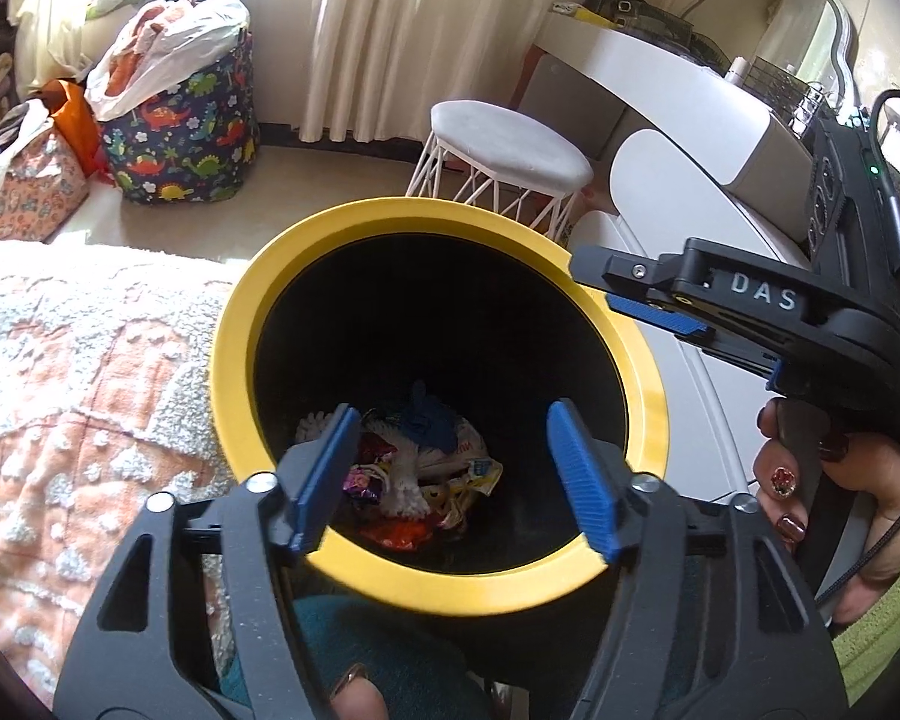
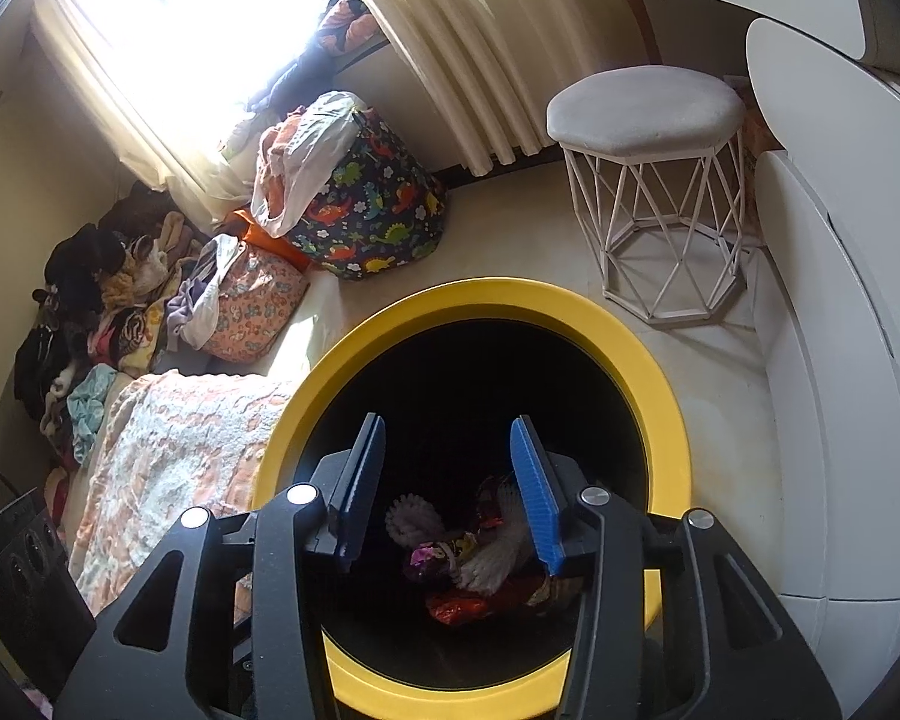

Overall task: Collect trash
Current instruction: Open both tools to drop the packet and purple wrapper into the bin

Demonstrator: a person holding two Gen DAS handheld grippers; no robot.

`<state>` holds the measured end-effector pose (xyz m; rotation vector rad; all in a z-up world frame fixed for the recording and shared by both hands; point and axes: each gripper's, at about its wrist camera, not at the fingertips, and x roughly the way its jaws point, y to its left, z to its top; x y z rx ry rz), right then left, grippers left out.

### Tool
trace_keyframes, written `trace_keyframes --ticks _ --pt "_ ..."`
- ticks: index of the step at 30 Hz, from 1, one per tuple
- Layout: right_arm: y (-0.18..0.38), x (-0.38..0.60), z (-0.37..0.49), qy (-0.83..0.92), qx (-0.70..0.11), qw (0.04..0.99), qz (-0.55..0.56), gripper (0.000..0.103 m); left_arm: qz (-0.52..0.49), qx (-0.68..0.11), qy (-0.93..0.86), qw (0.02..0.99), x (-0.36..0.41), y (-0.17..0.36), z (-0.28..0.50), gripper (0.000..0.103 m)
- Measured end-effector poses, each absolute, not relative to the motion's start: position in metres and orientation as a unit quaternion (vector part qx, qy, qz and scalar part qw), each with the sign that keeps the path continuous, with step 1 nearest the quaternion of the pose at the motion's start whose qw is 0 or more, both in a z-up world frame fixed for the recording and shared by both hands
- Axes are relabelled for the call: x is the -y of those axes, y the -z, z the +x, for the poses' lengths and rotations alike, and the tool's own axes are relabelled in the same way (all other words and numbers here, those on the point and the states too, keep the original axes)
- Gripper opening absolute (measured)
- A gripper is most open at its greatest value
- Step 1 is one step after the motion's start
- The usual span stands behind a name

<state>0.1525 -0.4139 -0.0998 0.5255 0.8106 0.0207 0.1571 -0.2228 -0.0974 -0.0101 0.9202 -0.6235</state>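
— While both of my claws hang over the yellow-rimmed bin (image 1: 234, 324), how much of the trash would you say is in?

— A fair heap, as far as I can see. Down at the bottom, toward six o'clock of the opening, lies the trash (image 1: 414, 480): crumpled wrappers, something white and knobbly, a red-orange scrap, a bit of blue on top.

— And my left claw (image 1: 456, 474)?

— Wide apart, nothing between the blue pads — whatever it carried is not in it now. It points straight down into the bin's mouth.

— My right claw (image 2: 450, 492)?

— Parted too, a little narrower, and empty; the wrappers show between its jaws, but well below, on the bin's floor. In the left view it reaches in over the rim at about three o'clock.

— So what is left?

— I judge this drop finished. Whether more trash lies about, I cannot tell: the blanket (image 1: 78, 396) at nine o'clock looks bare of litter, and the bags (image 2: 360, 204) of clothes at eleven o'clock are no trash that I can make out.
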Motion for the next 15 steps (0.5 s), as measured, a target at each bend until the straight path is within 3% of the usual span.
trace_keyframes --ticks 6,8,15 --pt "0.083 0.403 0.143 -0.013 -0.38 0.898 0.22 0.064 -0.015 -0.435 0.284 0.854 0.206 0.092 0.155 0.076" --pt "0.077 0.399 0.138 -0.013 -0.374 0.904 0.208 0.072 -0.019 -0.435 0.277 0.857 0.2 0.089 0.155 0.088" --pt "0.06 0.386 0.12 -0.018 -0.343 0.916 0.206 0.087 -0.034 -0.429 0.241 0.87 0.166 0.08 0.154 0.092"
